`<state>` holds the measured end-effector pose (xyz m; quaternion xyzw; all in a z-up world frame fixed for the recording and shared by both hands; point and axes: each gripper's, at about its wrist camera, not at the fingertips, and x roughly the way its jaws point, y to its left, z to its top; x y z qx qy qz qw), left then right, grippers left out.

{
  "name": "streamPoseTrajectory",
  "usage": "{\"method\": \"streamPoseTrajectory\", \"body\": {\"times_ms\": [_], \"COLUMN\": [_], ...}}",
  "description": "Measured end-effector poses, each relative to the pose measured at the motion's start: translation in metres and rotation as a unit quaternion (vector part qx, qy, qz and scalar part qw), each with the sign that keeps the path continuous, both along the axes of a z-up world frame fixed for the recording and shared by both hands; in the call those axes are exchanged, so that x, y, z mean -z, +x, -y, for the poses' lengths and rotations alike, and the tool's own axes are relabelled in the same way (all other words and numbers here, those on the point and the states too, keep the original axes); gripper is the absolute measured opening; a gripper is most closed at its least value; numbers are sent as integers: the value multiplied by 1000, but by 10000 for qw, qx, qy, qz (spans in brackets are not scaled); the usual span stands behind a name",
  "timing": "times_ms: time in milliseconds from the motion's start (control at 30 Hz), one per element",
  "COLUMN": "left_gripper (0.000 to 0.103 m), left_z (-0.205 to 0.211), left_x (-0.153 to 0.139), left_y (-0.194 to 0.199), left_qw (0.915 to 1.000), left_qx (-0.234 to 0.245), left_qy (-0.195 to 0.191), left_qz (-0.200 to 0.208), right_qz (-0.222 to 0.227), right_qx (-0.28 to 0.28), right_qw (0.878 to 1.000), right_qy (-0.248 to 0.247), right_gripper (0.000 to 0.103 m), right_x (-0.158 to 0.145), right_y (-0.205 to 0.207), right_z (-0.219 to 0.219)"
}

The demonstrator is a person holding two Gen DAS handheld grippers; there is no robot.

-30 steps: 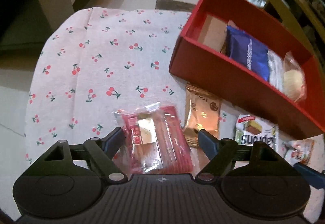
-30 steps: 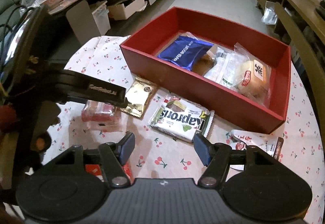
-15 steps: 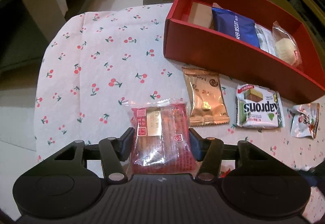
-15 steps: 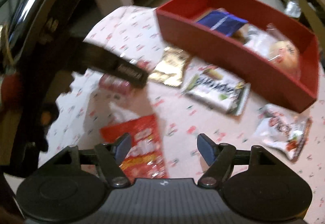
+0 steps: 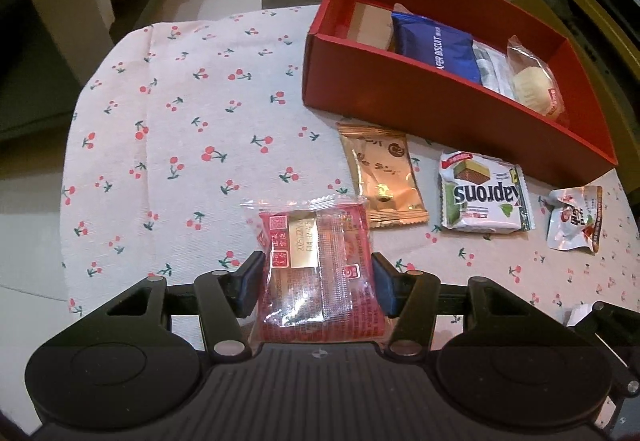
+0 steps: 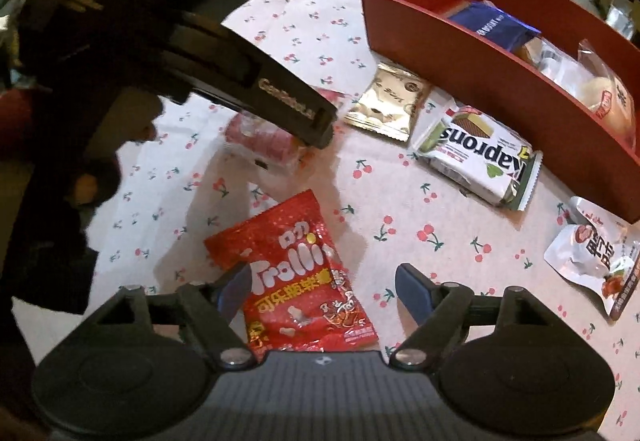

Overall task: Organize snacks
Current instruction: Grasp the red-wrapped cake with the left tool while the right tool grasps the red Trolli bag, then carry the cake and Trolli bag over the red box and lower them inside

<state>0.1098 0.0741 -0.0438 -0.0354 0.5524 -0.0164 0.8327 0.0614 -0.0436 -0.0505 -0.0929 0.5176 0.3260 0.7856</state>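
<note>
My left gripper is shut on a clear-wrapped red snack pack and holds it just above the cherry-print cloth; the pack also shows in the right wrist view under the left gripper's body. My right gripper is open over a red Trolli gummy bag that lies on the cloth between its fingers. A red box at the back right holds a blue biscuit pack and a wrapped bun.
On the cloth before the box lie a gold sachet, a white Kaprons wafer pack and a crumpled white-red pouch. The table's left edge drops to the floor. Shelves and cartons stand behind.
My left gripper has closed on the red snack pack and drawn back from the box. My right gripper has swung down and left over the Trolli bag.
</note>
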Motion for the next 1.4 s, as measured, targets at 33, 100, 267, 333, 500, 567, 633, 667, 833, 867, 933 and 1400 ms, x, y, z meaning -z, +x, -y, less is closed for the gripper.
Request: {"method": "streamPoseTrajectory", "body": {"times_ms": [33,100,267,333,500,567,633,667,833,867,933,1400], "left_gripper": [63,63,63,63,63,63,64,64,65,66,70,63], "left_z": [0,0,1,2,5,6,7,8,11,11,12,31], "left_x": [0,0,1,2,7,8,9,9,10,10,11,11], "left_y": [0,-1,0,0,0,-1,-2,-3,-6,-5,-4,-16], "left_qw": [10000,10000,9999,9999,9997,9995,9993,9992,9988,9987,9986,9970], "left_qx": [10,17,63,107,192,226,278,306,387,395,406,491], "left_qy": [-5,-24,-76,-63,33,104,162,190,256,270,282,591], "left_qz": [-1,-11,-50,-79,-177,-191,-190,-185,-183,-172,-167,55], "right_qz": [-11,-83,-194,-60,207,434,439,431,345,352,363,521], "right_qx": [-73,-234,-656,-683,-451,-359,-278,-215,278,385,578,1284], "right_qw": [10000,9997,9976,9976,9985,9975,9976,9979,9981,9979,9970,9902], "right_qy": [18,24,-53,-91,-236,-432,-454,-444,-420,-394,-367,-178], "right_gripper": [82,83,84,86,78,61,58,57,54,54,54,54], "right_x": [0,2,18,20,20,19,17,17,9,6,3,-10], "right_y": [0,-1,-4,-5,-9,-17,-21,-22,-27,-29,-31,-13], "right_z": [0,-2,-14,-18,-25,-28,-27,-24,-2,4,14,38]}}
